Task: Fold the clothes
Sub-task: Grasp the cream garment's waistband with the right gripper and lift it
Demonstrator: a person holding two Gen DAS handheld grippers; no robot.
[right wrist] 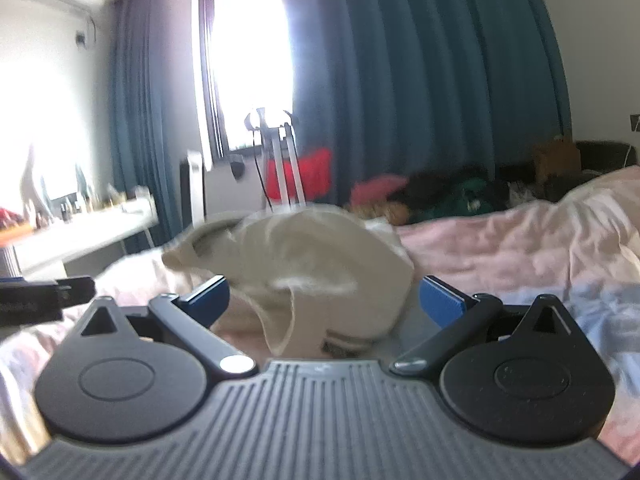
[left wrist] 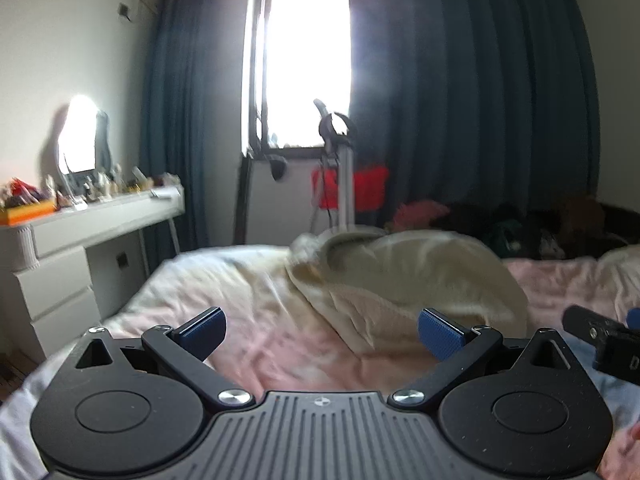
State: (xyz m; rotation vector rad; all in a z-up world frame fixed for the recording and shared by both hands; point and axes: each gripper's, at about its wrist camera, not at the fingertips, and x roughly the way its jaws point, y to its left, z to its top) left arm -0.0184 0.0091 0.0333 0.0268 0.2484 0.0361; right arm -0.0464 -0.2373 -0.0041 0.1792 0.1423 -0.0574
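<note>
A cream garment (left wrist: 404, 276) lies bunched in a blurred heap on the pink bed cover (left wrist: 248, 312), ahead of my left gripper (left wrist: 322, 334), whose blue-padded fingers stand wide apart and hold nothing. In the right wrist view the same cream garment (right wrist: 304, 256) sits just beyond my right gripper (right wrist: 324, 304), also open, with a fold of cloth hanging down between its fingers without being pinched. The right gripper's black body (left wrist: 600, 340) shows at the left view's right edge, and the left gripper's body (right wrist: 44, 300) at the right view's left edge.
A white dressing table (left wrist: 92, 224) with a mirror and small items stands left of the bed. Dark blue curtains (left wrist: 460, 100) and a bright window are behind. A metal stand with red cloth (left wrist: 348, 184) and a dark clothes pile (right wrist: 448, 196) sit beyond the bed.
</note>
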